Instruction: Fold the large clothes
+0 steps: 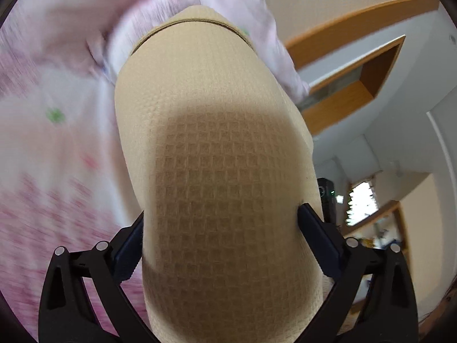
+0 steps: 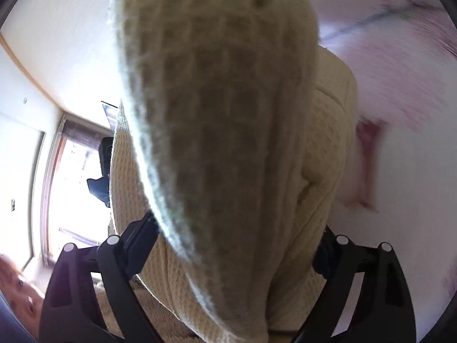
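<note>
A beige waffle-knit garment [image 1: 211, 148] fills the middle of the left wrist view and drapes over my left gripper [image 1: 220, 228], whose fingers [image 1: 317, 237] press on the cloth from both sides. In the right wrist view the same garment [image 2: 222, 131] hangs over my right gripper [image 2: 237, 245], bunched in thick folds between its fingers [image 2: 134, 245]. Both grippers hold the garment up off the pink bedding; the fingertips are hidden by cloth.
Pink and white patterned bedding [image 1: 54, 131] lies blurred below and also shows in the right wrist view [image 2: 405, 120]. Wooden door trim [image 1: 357, 65] and white walls stand to the right. A bright window [image 2: 74, 188] and a person's face [image 2: 22, 294] are at the left.
</note>
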{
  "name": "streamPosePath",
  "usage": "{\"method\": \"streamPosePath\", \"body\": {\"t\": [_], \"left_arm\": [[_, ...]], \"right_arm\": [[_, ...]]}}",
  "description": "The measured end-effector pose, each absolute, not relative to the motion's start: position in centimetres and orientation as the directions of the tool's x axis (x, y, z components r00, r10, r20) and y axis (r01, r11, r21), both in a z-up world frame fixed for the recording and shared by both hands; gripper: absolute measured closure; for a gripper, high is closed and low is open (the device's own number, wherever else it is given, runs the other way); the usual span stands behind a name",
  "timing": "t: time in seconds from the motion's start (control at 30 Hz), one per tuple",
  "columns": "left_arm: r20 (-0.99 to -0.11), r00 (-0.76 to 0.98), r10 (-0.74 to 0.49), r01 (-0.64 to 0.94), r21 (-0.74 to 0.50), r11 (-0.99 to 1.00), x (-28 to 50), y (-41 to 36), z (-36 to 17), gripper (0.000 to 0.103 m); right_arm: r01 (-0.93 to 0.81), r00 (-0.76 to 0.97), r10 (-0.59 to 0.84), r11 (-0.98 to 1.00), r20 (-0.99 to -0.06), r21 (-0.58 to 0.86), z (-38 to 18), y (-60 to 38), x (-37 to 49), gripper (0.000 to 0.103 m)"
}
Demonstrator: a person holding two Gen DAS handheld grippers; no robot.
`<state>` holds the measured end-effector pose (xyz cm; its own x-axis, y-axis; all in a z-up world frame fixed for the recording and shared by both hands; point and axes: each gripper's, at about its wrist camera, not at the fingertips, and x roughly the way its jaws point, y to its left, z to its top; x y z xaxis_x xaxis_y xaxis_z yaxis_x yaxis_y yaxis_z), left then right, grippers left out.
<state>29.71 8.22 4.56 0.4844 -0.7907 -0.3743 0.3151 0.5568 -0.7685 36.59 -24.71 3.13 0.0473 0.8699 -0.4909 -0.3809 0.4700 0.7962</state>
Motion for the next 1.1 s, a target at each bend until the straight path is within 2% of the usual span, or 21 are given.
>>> {"method": "streamPosePath", "body": {"t": [0.17,0.3,0.37,0.43,0.6,0.77,0.93,1.1], "left_arm": [[-0.461,0.586,-0.667,0.213,-0.706,0.675,30.6,13.8,5.4,0.006],[-0.619,0.59,-0.518,0.098,-0.582,0.807,32.3,14.9,3.1,0.009],[-0.626,0.598,-0.5,0.126,-0.543,0.83,32.1,14.2,2.9,0.009],[-0.633,0.604,-0.484,0.138,-0.515,0.846,31.9,13.6,3.4,0.008],[-0.645,0.642,-0.415,0.121,-0.449,0.885,31.0,13.3,5.0,0.009],[-0.632,0.732,-0.252,0.118,-0.246,0.962,26.1,12.8,7.1,0.009],[-0.618,0.754,-0.221,0.15,-0.166,0.975,23.1,11.0,7.8,0.009],[-0.61,0.765,-0.207,0.172,-0.117,0.978,21.9,9.4,7.5,0.009]], "right_arm": [[-0.375,0.034,0.88,0.451,-0.474,0.81,2.6,-18.9,39.9,0.017],[-0.281,0.06,0.811,0.573,-0.582,0.77,-1.2,-17.8,41.2,0.016],[-0.241,0.069,0.812,0.578,-0.58,0.78,-2.7,-18.4,40.9,0.011],[-0.229,0.095,0.808,0.587,-0.582,0.777,-2.4,-18.9,40.5,0.01],[-0.281,0.324,0.682,0.731,-0.656,0.621,2.1,-21.6,36.8,0.01],[-0.344,0.557,0.602,0.795,-0.573,0.5,6.9,-24.0,30.8,0.01],[-0.495,0.604,0.595,0.801,-0.53,0.336,9.0,-18.7,24.9,0.023],[-0.511,0.568,0.545,0.821,-0.616,0.254,6.2,-15.0,24.6,0.03]]}}
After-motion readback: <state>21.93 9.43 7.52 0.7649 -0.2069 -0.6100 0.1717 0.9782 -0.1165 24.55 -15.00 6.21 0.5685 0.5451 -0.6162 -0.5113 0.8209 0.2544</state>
